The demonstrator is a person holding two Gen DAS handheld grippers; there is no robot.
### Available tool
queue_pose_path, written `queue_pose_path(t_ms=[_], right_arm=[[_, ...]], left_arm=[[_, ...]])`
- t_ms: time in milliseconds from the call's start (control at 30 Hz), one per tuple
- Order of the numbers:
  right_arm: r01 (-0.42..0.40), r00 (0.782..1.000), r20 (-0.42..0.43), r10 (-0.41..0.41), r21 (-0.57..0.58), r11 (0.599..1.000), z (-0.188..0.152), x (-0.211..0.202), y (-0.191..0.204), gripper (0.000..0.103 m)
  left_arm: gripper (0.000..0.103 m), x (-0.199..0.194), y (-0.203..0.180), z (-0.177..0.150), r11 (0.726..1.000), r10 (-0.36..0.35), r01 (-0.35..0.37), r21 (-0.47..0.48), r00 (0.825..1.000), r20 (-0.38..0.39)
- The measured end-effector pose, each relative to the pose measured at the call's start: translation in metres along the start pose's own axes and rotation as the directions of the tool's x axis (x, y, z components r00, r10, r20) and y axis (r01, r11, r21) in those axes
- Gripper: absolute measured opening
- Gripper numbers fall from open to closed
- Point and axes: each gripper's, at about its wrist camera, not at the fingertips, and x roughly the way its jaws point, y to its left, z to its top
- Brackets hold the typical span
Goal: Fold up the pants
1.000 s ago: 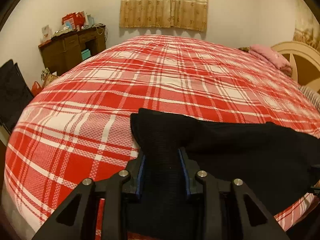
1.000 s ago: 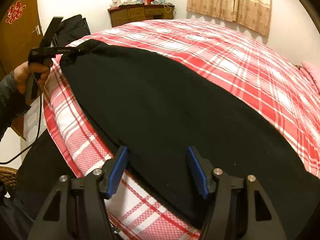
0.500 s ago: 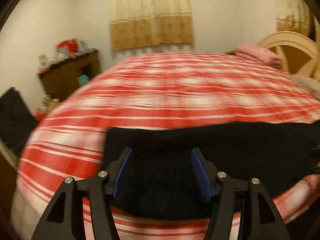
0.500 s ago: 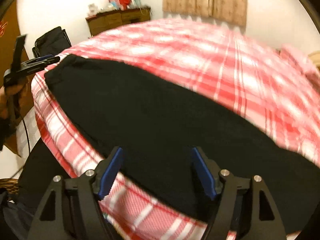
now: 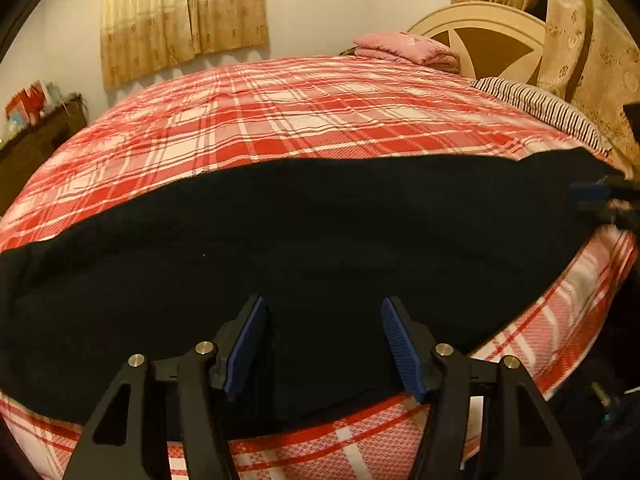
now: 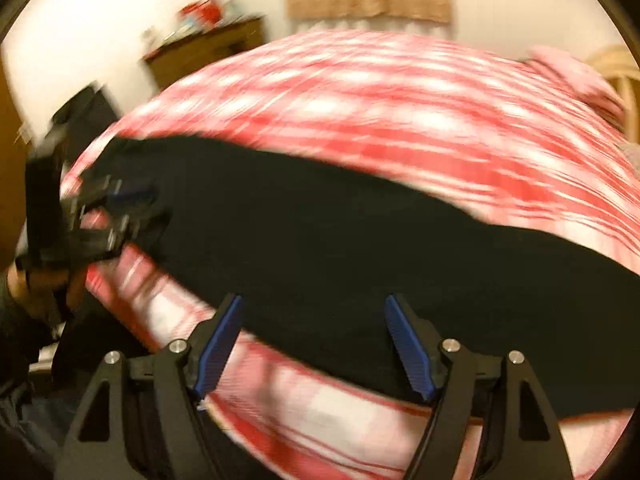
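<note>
The black pants (image 5: 304,240) lie flat in a long band along the near edge of the red plaid bed (image 5: 304,120). My left gripper (image 5: 323,344) is open and empty, its blue pads just above the pants' near edge. In the blurred right wrist view the pants (image 6: 360,248) stretch from left to right. My right gripper (image 6: 316,344) is open and empty over their near edge. The left gripper also shows there (image 6: 116,208) at the pants' left end, and the right gripper shows in the left wrist view (image 5: 600,196) at their right end.
A folded pink blanket (image 5: 404,46) and a striped pillow (image 5: 536,104) lie by the cream headboard (image 5: 480,28). A dark wooden dresser (image 6: 204,56) stands against the far wall under clutter. Curtains (image 5: 180,12) hang behind the bed.
My left gripper let go of the pants' end and opened. Both grippers swung to face the pants from the bed's near edge; the pants now lie spread flat.
</note>
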Motion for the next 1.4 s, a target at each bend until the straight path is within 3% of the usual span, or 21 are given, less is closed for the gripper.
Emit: queue_pose_path(t_ms=[167, 233, 367, 433, 533, 700, 1033, 1200, 1400], right_arm=[[0.114, 0.993, -0.039, -0.109, 0.151, 0.982, -0.015, -0.005, -0.059, 0.075], [0.074, 0.997, -0.016, -0.073, 0.166, 0.983, -0.023, -0.007, -0.067, 0.074], [0.086, 0.996, -0.008, -0.086, 0.149, 0.985, -0.022, -0.008, -0.060, 0.074], [0.086, 0.996, 0.009, -0.088, 0.150, 0.985, -0.020, -0.015, -0.059, 0.074], [0.120, 0.990, 0.052, -0.128, 0.146, 0.982, -0.020, -0.030, -0.062, 0.074], [0.225, 0.973, 0.021, -0.232, 0.173, 0.959, -0.023, -0.025, -0.077, 0.074], [0.304, 0.953, -0.010, -0.304, 0.054, 0.951, -0.032, -0.012, -0.069, 0.079], [0.316, 0.949, -0.013, -0.316, 0.027, 0.948, -0.035, -0.013, -0.065, 0.079], [0.279, 0.960, -0.003, -0.280, 0.063, 0.958, -0.035, -0.023, -0.070, 0.079]], left_arm=[[0.067, -0.003, -0.004, -0.003, 1.000, 0.024, -0.024, 0.009, 1.000, -0.001], [0.070, -0.002, -0.005, -0.001, 0.999, 0.045, -0.045, -0.008, 0.999, -0.010], [0.070, -0.004, -0.004, 0.004, 0.995, 0.086, -0.086, -0.043, 0.996, -0.018], [0.072, -0.015, -0.006, 0.008, 0.993, 0.119, -0.118, -0.033, 0.992, 0.031], [0.091, -0.021, 0.000, 0.013, 0.986, 0.164, -0.162, -0.040, 0.985, 0.061], [0.091, -0.009, 0.022, 0.006, 0.976, 0.192, -0.190, -0.110, 0.981, 0.010], [0.092, 0.001, 0.029, -0.005, 0.973, 0.190, -0.189, -0.130, 0.982, -0.008], [0.092, 0.001, 0.030, -0.004, 0.974, 0.187, -0.188, -0.129, 0.982, -0.016], [0.092, -0.006, 0.036, 0.000, 0.969, 0.210, -0.211, -0.128, 0.978, -0.016]])
